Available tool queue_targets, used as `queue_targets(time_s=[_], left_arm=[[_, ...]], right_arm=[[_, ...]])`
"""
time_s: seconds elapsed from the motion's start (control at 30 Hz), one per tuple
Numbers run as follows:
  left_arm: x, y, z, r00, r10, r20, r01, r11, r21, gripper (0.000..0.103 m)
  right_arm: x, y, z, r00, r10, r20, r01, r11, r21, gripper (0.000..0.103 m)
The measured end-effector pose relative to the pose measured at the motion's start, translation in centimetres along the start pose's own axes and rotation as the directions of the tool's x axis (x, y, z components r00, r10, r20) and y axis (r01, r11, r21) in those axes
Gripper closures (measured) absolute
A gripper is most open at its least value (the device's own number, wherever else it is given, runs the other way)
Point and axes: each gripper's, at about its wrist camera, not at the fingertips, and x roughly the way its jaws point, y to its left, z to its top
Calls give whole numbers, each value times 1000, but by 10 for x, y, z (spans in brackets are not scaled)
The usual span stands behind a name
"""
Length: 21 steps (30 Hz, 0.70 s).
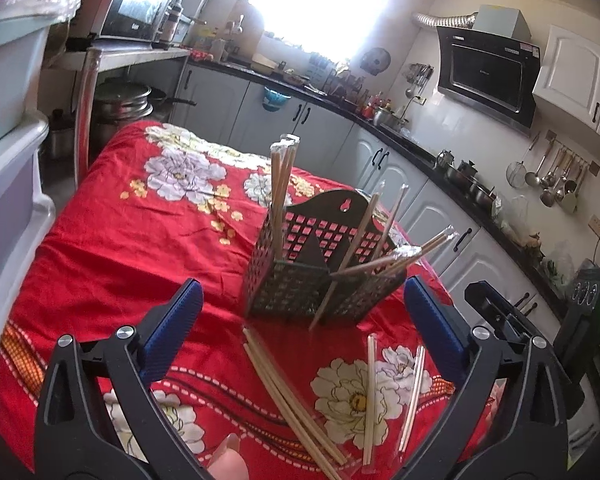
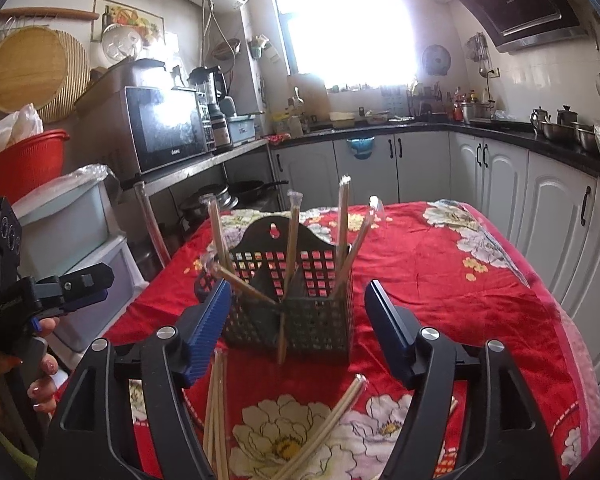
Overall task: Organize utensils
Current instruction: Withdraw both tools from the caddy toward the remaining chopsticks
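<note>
A black perforated utensil holder point(image 1: 324, 276) stands on the red floral tablecloth point(image 1: 132, 232); it also shows in the right wrist view point(image 2: 296, 312). Several wrapped chopstick pairs point(image 1: 282, 184) stand or lean inside it point(image 2: 342, 220). More wrapped chopsticks lie loose on the cloth in front point(image 1: 296, 404), point(image 2: 332, 420). My left gripper point(image 1: 304, 304) is open and empty, just short of the holder. My right gripper point(image 2: 298, 304) is open and empty, its blue pads either side of the holder's front. The left gripper shows at the left edge of the right wrist view point(image 2: 76, 284).
Stacked plastic storage bins point(image 1: 8, 128) stand left of the table. Grey cabinets under a black counter point(image 2: 500, 160) run along the back and right. A microwave point(image 2: 168, 128) sits on a steel shelf. A red basket point(image 2: 24, 160) sits at the left.
</note>
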Motion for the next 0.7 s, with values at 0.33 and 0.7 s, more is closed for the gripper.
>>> queue_targets(time_s=[0.33, 0.7], left_arm=[[-1, 6, -15, 1000, 4, -26, -4, 1000, -4, 10], [6, 11, -33, 997, 9, -75, -10, 1000, -7, 10]], right_arm=[[-4, 2, -16, 999, -3, -55, 2, 1000, -23, 36], [1, 2, -38, 992, -2, -123, -1, 1000, -30, 36]])
